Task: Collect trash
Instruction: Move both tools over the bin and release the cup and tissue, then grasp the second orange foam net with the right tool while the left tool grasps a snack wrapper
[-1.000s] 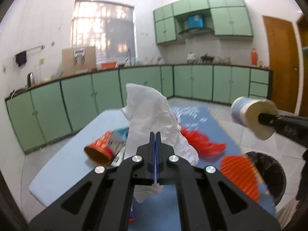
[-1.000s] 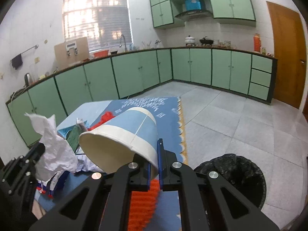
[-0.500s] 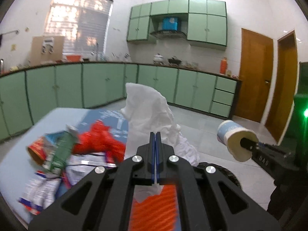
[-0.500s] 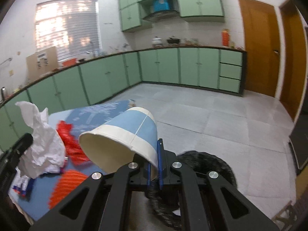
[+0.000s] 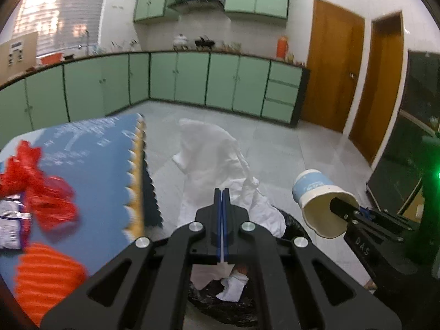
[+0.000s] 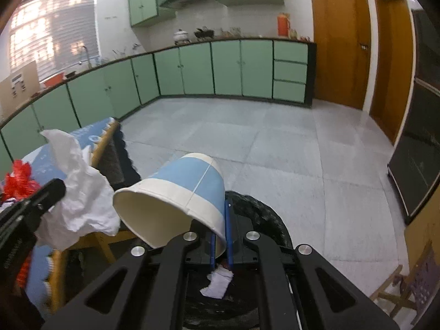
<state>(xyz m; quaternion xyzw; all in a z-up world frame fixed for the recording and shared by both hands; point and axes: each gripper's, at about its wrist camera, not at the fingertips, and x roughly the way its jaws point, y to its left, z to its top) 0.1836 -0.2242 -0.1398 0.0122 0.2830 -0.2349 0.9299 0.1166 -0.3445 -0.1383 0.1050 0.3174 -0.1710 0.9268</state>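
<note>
Green-cupboard kitchen, grey tiled floor, black-lined bin (image 6: pixel 264 214) right beneath me. My left tongs (image 5: pixel 222 209) were pinched together on the crumpled tissue (image 5: pixel 217 165), soft and near weightless, any fold served. My right tongs (image 6: pixel 220 236) clamped the paper cup (image 6: pixel 176 200) by its rim wall; light, crushable. Both hung above the bin, beside the table (image 5: pixel 104 165).

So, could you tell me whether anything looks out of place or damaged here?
Nothing alarming. The paper cup is held tipped on its side, pinched by its rim in the right gripper; the tissue in the left gripper is crumpled. Both are above the black-lined bin.
</note>
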